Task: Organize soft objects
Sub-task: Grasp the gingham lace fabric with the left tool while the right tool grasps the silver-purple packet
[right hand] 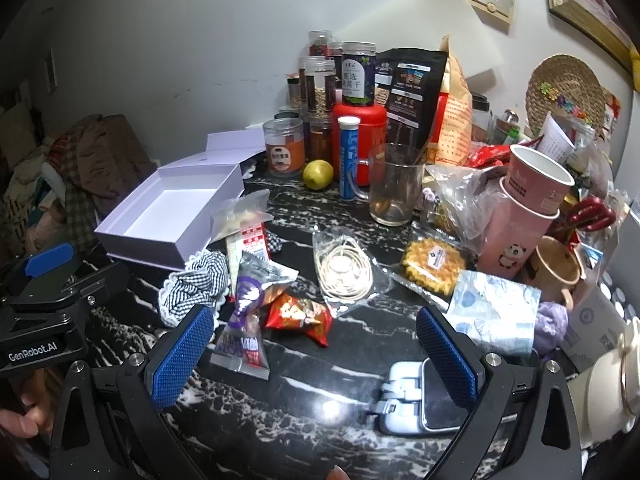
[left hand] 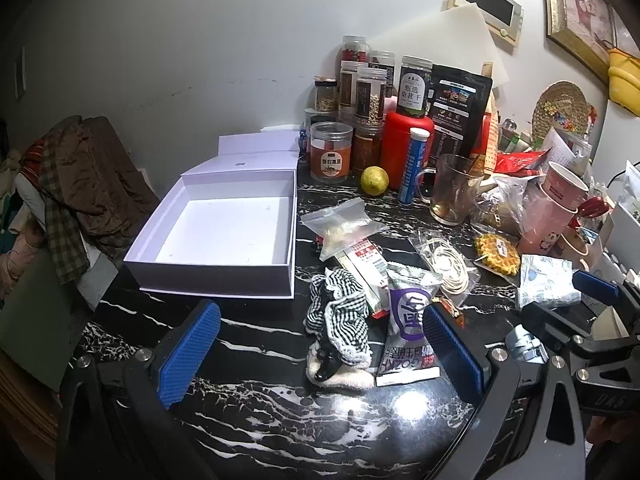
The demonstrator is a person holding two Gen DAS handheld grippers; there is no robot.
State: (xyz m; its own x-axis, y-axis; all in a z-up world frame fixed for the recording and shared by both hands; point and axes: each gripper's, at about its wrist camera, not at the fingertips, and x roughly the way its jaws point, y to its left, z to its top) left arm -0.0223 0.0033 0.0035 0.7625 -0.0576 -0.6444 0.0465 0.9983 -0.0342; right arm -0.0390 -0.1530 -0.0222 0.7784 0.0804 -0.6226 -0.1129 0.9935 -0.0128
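Both grippers low over the table, nothing held.

Left gripper: jaws wide open, empty. Blue pads either side of the checked cloth, no contact. Cloth is bunched on a white fuzzy thing w/ a black part, can't tell what. It lies just right of the box's front corner.

Right gripper: jaws wide open too, empty. Between its pads: bare marble, w/ the purple snack pack and red wrapper just ahead. Phone + white charger lie by the right pad, partly hidden by it.

White box: open, lid flipped back, inside bare, at table's left-rear. Checked cloth touches the purple pack's left side; in right view the cloth sits just in front of the box.

Other soft/bagged stuff mid-table:
- zip bag w/ pale bits, near box's right wall
- bagged coiled cord, right of the purple pack
- yellow waffle-like item in plastic, further right
- pale blue-print pack, at far right, near the right gripper's finger

Rear: jars, red canister, blue tube, lime, glass mug, pink cups. Clothes pile off the table's left edge.
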